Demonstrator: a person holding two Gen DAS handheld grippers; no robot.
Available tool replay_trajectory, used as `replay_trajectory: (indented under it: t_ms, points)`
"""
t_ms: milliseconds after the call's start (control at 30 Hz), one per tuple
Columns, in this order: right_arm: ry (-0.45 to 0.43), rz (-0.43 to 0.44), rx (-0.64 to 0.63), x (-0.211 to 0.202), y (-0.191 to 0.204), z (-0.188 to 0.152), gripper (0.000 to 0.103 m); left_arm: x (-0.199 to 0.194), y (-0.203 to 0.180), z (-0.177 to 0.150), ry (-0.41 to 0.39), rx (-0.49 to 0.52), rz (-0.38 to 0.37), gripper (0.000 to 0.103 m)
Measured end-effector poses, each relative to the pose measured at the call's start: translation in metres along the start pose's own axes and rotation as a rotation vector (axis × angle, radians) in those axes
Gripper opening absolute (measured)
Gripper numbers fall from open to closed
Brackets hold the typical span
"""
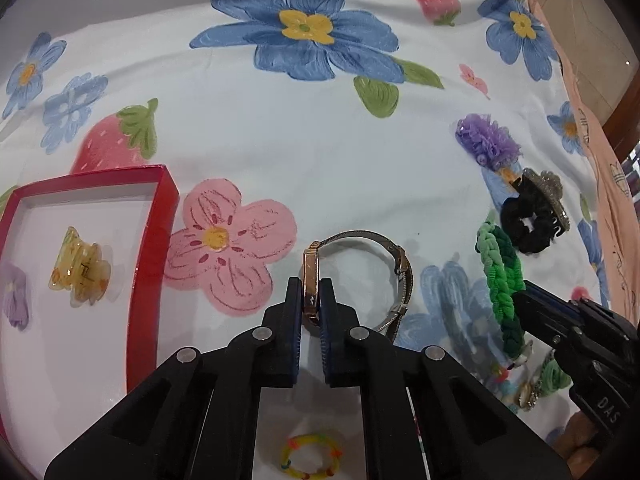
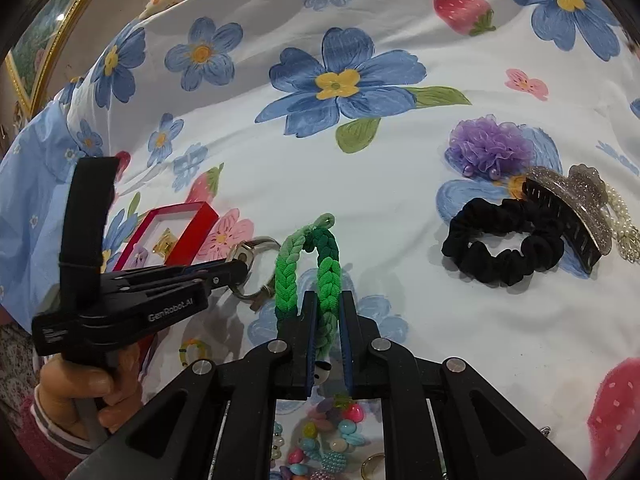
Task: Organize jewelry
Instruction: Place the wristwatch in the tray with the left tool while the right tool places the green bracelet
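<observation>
From the left wrist, the left gripper point(image 1: 311, 300) is clamped on the watch point(image 1: 356, 276) by its case, which stands on edge, long side running away from the camera, band looping right. A red box point(image 1: 154, 240) at left holds a yellow clip point(image 1: 80, 272). The right wrist alone shows the right gripper point(image 2: 327, 312) closed on one strand of the green braid point(image 2: 310, 264), which stretches away over the floral sheet point(image 2: 320, 184), and a black scrunchie point(image 2: 500, 240) at right.
</observation>
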State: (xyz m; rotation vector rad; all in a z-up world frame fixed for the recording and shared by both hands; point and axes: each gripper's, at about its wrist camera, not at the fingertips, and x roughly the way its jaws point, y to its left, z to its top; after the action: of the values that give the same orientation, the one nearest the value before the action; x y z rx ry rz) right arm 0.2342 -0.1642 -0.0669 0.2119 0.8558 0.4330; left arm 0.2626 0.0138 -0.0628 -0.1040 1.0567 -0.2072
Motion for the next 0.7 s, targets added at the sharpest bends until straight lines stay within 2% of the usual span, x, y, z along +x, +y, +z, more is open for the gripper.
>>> replay_trajectory:
  t_ms: [300, 700]
  points:
    - [-0.012, 0.042, -0.022, -0.005, 0.018, 0.002, 0.010, -0.054, 0.013, -0.018, -0.077, -0.004, -0.011, 0.006]
    - [0.011, 0.116, -0.113, 0.005, 0.081, 0.002, 0.010, -0.107, 0.076, -0.058, -0.136, -0.124, 0.035, 0.006]
